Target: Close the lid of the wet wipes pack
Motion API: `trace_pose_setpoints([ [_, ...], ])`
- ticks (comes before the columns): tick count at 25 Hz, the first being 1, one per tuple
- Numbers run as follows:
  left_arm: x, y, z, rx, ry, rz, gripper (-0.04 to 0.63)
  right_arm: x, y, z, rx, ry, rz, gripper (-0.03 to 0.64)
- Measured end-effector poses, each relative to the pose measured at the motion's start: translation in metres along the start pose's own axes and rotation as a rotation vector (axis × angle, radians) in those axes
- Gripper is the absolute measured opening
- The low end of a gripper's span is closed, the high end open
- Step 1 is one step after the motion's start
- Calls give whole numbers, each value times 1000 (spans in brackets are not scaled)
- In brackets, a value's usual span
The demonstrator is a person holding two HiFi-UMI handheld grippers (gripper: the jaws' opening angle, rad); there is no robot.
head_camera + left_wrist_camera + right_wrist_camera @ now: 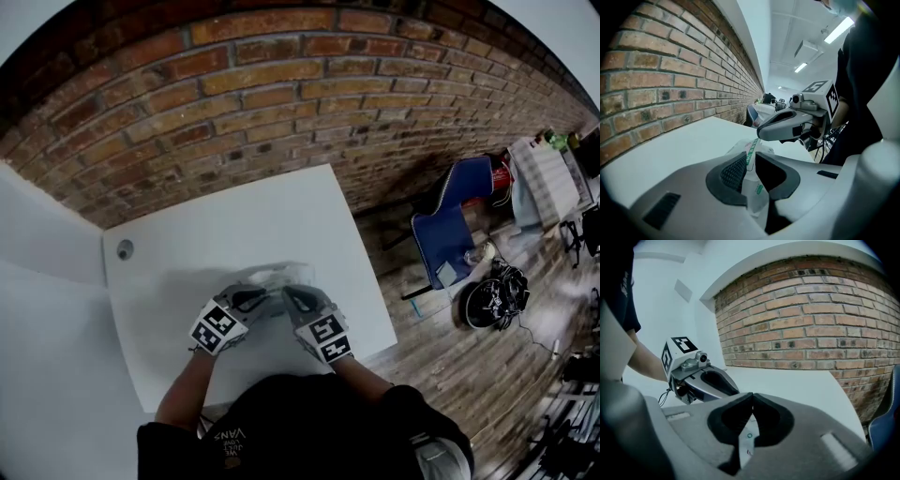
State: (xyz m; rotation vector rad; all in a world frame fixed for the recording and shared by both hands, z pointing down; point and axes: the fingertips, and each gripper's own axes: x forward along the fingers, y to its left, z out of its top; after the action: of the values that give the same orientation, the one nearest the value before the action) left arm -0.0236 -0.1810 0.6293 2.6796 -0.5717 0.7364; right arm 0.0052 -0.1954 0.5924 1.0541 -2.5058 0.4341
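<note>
**Risks.** The left gripper (751, 169) has its pads clamped on one edge of the wet wipes pack (752, 151). The wrapper is soft film and, in my judgement, could buckle or slip from that hold if the lid is pressed off-centre. The right gripper (751, 399) has its fingers together, tip to tip, with white film showing beneath them. Pressing with so narrow a point may skid across the film or leave the lid only partly seated. A hard push could also shove the pack along the smooth white table (281, 211).

**Containers.** There is one only, the pack, at lower centre of the head view between both grippers. Whether it rests on the table or sits just above it cannot be determined. Lid position is not discernible and the contents are not visible
</note>
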Motion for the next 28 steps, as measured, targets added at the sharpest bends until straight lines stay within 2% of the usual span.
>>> trace_pose_setpoints([
  [6, 2, -6, -5, 9, 21, -2, 74, 9, 0, -15, -1, 37, 6, -2],
  [13, -2, -7, -13, -26, 5, 26, 74, 14, 4, -25, 3, 60, 17, -2],
  [22, -14, 5, -22, -95, -58, 139, 74, 17, 6, -33, -3, 82, 12, -2],
  [28, -26, 15, -21, -188, -111, 210, 74, 20, 7, -39, -8, 98, 6, -2],
])
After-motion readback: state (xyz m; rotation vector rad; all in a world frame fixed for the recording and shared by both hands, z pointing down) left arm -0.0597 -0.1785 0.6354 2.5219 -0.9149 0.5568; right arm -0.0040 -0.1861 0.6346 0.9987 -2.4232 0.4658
